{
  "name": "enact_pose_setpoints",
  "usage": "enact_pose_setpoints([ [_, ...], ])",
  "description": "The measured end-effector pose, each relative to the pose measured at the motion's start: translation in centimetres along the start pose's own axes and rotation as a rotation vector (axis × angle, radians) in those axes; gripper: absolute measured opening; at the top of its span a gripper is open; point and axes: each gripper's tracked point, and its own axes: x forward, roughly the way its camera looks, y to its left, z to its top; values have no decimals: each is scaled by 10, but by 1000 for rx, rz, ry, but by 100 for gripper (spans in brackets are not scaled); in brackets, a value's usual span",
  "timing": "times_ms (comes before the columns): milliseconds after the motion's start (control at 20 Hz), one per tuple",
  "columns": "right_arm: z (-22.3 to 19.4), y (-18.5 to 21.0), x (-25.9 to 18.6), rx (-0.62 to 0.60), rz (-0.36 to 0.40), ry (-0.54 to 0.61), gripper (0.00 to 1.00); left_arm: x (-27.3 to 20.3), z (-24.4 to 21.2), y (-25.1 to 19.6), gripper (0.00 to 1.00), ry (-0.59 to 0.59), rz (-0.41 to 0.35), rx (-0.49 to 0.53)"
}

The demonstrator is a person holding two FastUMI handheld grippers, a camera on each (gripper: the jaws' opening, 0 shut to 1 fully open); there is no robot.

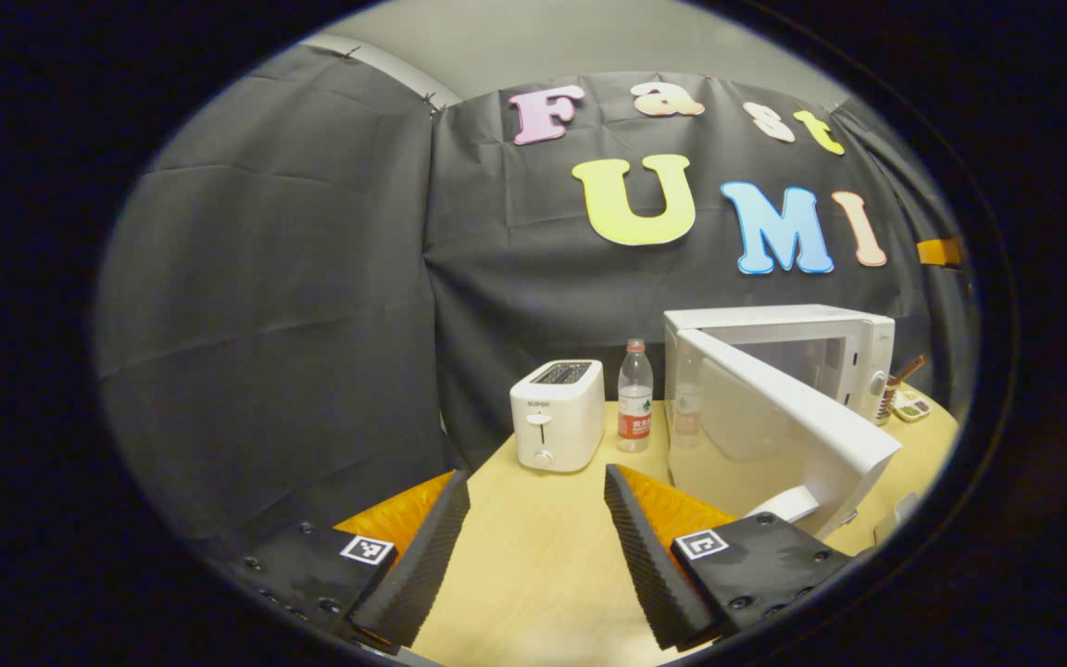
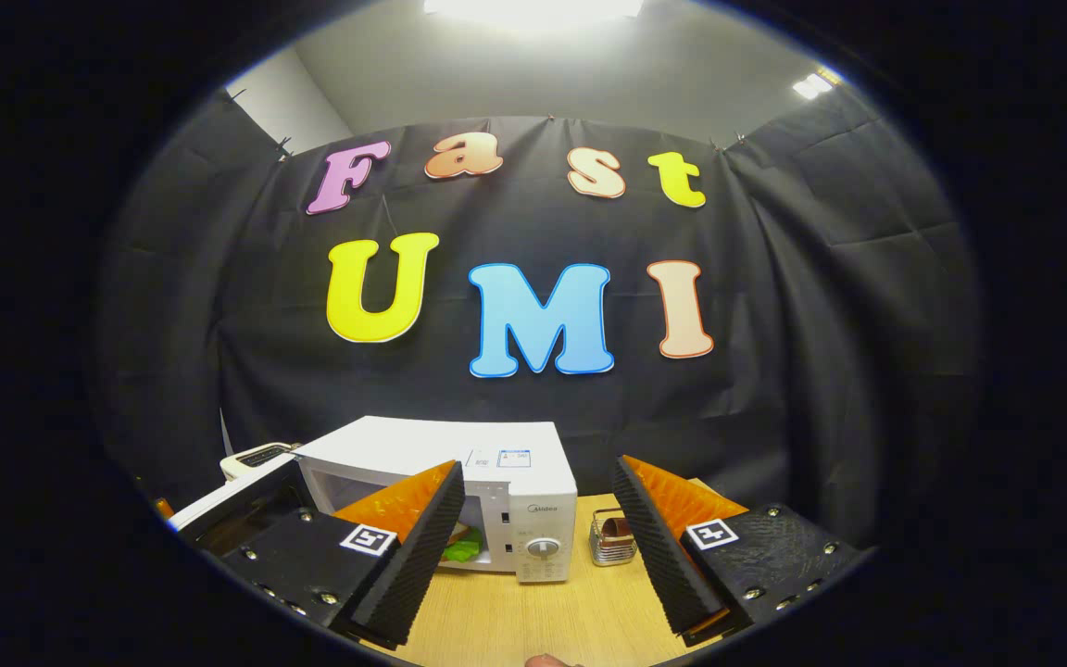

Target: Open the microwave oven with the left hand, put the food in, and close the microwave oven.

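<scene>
Microwave oven (image 1: 779,371) stood beyond right finger, door (image 1: 774,426) swung open, food (image 2: 461,548) inside — left gripper (image 1: 536,496) and right gripper (image 2: 538,496) fingers spread wide, empty, above tabletop (image 1: 543,556).

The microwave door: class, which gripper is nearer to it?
Left. The left gripper sits open just beside the microwave door; the right gripper faces the microwave from farther back.

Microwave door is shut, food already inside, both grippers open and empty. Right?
Not quite: the microwave door is open, swung out toward the camera in the left gripper view. The rest holds: food sits inside the microwave, and the left gripper and right gripper are open and empty.
</scene>
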Motion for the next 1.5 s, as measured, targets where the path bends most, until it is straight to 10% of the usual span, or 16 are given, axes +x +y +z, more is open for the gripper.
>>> enact_pose_setpoints([
  [200,3,-22,-17,-9,1,-1,98,-10,-24,-13,75,70,-19,-17],
  [450,8,-48,-32,-8,-8,-25,98,-14,-39,-25,7,140,7,-35],
  [1500,-8,-146,-76,33,38,-27,98,-44,-12,-146,7,93,-47,62],
])
